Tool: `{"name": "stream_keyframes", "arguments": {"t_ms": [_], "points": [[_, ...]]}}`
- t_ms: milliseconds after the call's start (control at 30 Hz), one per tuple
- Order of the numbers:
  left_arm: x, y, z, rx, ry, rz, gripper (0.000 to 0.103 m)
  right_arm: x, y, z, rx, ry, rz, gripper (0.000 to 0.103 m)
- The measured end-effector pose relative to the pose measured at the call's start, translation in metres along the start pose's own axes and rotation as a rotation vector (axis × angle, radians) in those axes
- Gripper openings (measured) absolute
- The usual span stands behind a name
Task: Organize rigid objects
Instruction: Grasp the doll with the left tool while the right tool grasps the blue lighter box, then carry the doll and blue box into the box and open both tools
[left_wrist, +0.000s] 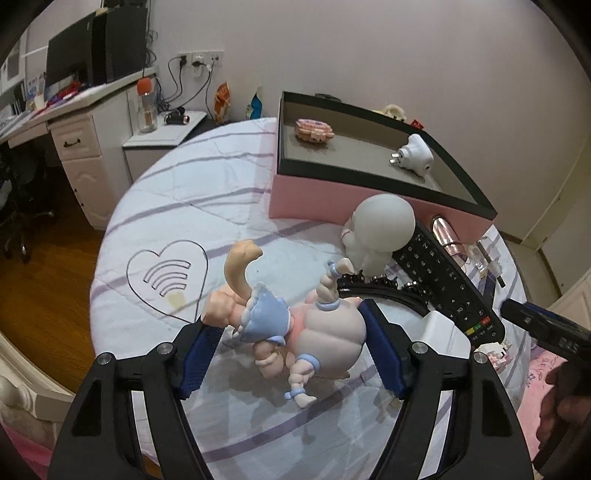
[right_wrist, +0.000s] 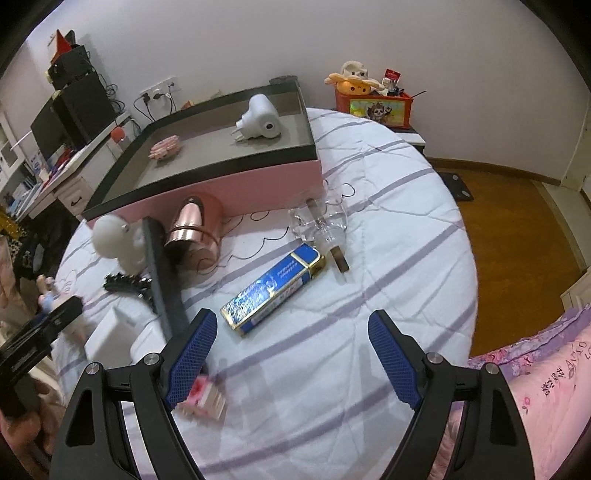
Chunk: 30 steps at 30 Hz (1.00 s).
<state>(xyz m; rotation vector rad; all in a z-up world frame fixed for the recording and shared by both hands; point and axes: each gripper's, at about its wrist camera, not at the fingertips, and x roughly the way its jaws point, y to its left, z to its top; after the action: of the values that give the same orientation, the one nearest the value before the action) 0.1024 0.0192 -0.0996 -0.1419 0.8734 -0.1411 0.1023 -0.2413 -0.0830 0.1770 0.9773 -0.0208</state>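
Observation:
My left gripper (left_wrist: 291, 354) is open, its blue pads on either side of a muscular figurine (left_wrist: 295, 328) in a blue skirt that lies on the striped sheet. A pink box (left_wrist: 369, 199) with a black rim stands behind it, holding a white plug adapter (left_wrist: 415, 155) and a pink toy (left_wrist: 314, 131). A white doll head (left_wrist: 380, 229) and a black remote (left_wrist: 443, 277) lie near the box. My right gripper (right_wrist: 291, 358) is open and empty above the sheet, near a blue lighter case (right_wrist: 273, 291).
A rose-gold cylinder (right_wrist: 192, 232), a clear glass piece (right_wrist: 321, 221), a black spiked headband (right_wrist: 125, 284), a white block (right_wrist: 110, 332) and a small pink item (right_wrist: 203, 402) lie on the bed. A desk (left_wrist: 55, 122) stands left, wood floor (right_wrist: 517, 240) right.

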Motion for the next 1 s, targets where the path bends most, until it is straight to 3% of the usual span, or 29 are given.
{"name": "stream_keyframes", "arguments": {"t_ms": [133,200,367,500,567,633,1000], "points": [[-0.003,-0.001,0.002,0.008,-0.009,0.005,0.075,0.020,0.000,0.008,0.039,0.021,0.009,0.085],[-0.003,0.000,0.003,0.009,-0.008,0.005,0.075,0.028,0.001,0.010,0.068,0.028,0.025,0.080],[-0.002,0.002,0.004,0.010,-0.005,0.004,0.075,0.041,0.013,0.015,0.035,0.022,-0.039,0.058],[-0.002,0.002,0.004,0.010,-0.005,0.003,0.075,0.036,0.014,0.011,-0.011,0.015,-0.028,0.043],[-0.002,0.002,0.004,0.011,-0.008,0.004,0.075,0.033,0.013,0.007,-0.027,0.021,-0.015,0.025],[-0.003,0.002,0.004,0.013,-0.010,0.000,0.075,0.028,0.011,0.003,-0.039,0.022,0.003,0.021],[-0.020,-0.006,0.005,0.034,-0.042,-0.002,0.075,-0.008,0.007,-0.003,-0.048,-0.023,0.085,0.021]]}}
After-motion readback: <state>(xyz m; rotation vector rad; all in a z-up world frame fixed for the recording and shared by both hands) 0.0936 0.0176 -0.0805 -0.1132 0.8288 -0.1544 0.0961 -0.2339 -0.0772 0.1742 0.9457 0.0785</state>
